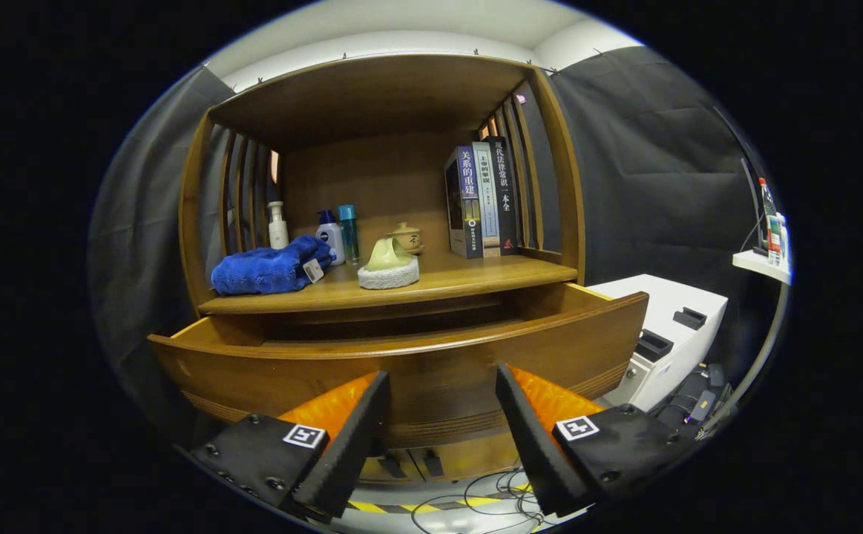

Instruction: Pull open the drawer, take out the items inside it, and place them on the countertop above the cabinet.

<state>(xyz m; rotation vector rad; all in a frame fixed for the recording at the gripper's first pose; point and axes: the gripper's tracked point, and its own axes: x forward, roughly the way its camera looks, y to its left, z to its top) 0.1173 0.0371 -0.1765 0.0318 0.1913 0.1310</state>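
The gripper [442, 386] sits at the bottom centre of the frame with its fingers spread wide and nothing between them; they are in front of the drawer [416, 363], whose curved wooden front runs across the lower middle. The drawer is pulled out from under the countertop [468, 278], but from this low angle its inside is hidden, so what remains in it cannot be told.

Above, in the middle of the frame, the countertop holds a blue towel [268, 268] at the left, a sponge [389, 265] with a pale green top at the centre, a small teapot [407, 237] just behind it, three bottles [331, 236] against the back and a row of books [481, 200] at the right.

The step in hand looks like reaching into the drawer. To do it well, lift the gripper above the drawer's front edge and tilt it down so the inside comes into sight before closing on anything. The bare stretch of countertop right of the sponge looks best for setting things down.
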